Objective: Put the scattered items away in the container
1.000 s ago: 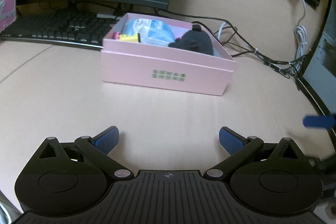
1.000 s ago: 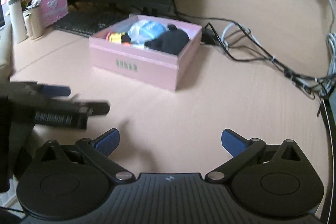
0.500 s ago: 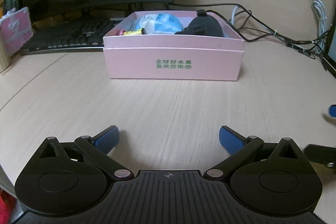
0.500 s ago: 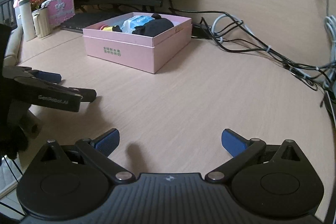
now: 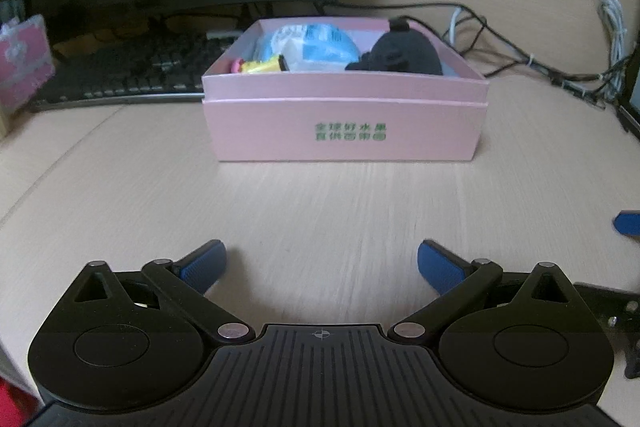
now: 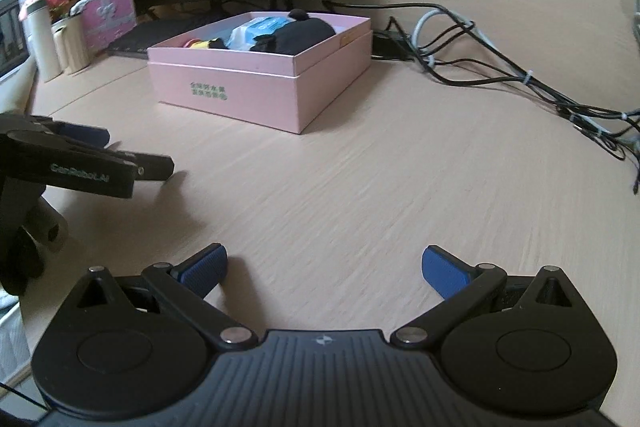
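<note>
Left tool (image 5: 321,263) and right tool (image 6: 324,265) spread wide, empty, pink box (image 5: 344,125) green-lettered

A pink box (image 5: 344,125) sits open-topped on the desk, upper centre of the left wrist frame, its long front wall square to the camera and printed with green characters (too blurred to read). Inside it, a black plush item (image 5: 396,55) lies at the right, a light-blue and white packet (image 5: 310,45) in the middle, a small yellow item (image 5: 264,65) at the left.
</note>
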A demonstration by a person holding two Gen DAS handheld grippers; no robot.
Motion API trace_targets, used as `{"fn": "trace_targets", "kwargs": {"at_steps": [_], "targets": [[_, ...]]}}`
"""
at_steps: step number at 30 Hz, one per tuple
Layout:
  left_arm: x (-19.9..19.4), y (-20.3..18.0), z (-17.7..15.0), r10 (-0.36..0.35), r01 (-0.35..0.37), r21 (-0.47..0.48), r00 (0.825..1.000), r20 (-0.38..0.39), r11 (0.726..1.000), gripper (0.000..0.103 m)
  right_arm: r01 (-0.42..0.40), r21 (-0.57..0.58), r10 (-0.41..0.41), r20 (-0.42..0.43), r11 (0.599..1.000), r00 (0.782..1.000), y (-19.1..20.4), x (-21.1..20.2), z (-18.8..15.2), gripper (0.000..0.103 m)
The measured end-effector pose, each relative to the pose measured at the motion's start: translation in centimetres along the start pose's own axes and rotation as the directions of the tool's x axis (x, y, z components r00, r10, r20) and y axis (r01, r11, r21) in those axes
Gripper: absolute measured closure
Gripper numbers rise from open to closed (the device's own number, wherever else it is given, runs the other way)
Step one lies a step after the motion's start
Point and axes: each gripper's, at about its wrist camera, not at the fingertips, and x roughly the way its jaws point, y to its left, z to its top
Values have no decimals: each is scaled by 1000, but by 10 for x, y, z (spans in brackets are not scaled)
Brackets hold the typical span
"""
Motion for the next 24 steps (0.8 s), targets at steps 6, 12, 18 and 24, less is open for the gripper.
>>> {"fn": "trace_targets", "kwargs": {"at_steps": [6,12,18,24], "targets": [[3,2,2,-18,18,16,1000,6,1000,0,-9,-9,10,20,1000,1000,-1,1,-1,0],[6,4,3,-18,18,13,1000,7,1000,0,-89,-75,91,16,993,996,-8,12,8,0],[5,4,3,-18,18,12,1000,7,1000,0,-96,-81,98,15,992,995,-9,13,9,0],[5,4,3,-17,17,12,1000,8,1000,0,-96,-81,98,15,992,995,-8,13,8,0]]}}
